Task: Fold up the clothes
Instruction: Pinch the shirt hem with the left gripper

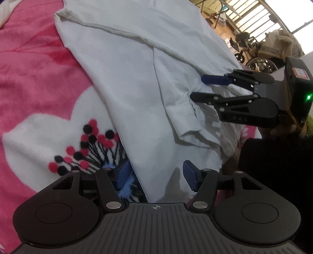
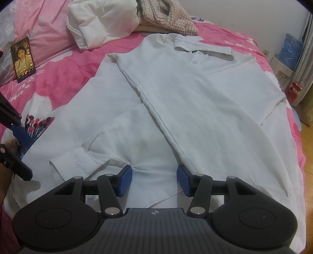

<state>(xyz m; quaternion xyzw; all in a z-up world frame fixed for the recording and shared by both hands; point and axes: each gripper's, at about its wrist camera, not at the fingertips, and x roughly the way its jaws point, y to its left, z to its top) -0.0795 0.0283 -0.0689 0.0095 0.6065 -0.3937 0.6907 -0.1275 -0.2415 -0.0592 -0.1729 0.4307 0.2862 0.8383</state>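
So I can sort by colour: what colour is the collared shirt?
White, the shirt shows best in the right wrist view, laid out on the pink blanket.

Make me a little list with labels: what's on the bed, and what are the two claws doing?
clothing: white shirt, spread flat, collar away from the claws
sleeves: both folded across the front
bed cover: pink flowered blanket
left claw: open, at the shirt's hem edge, holding nothing
right claw: open, over the hem, holding nothing
other clothes: white bundle and checked knit behind the collar
phone: propped on the blanket, screen lit
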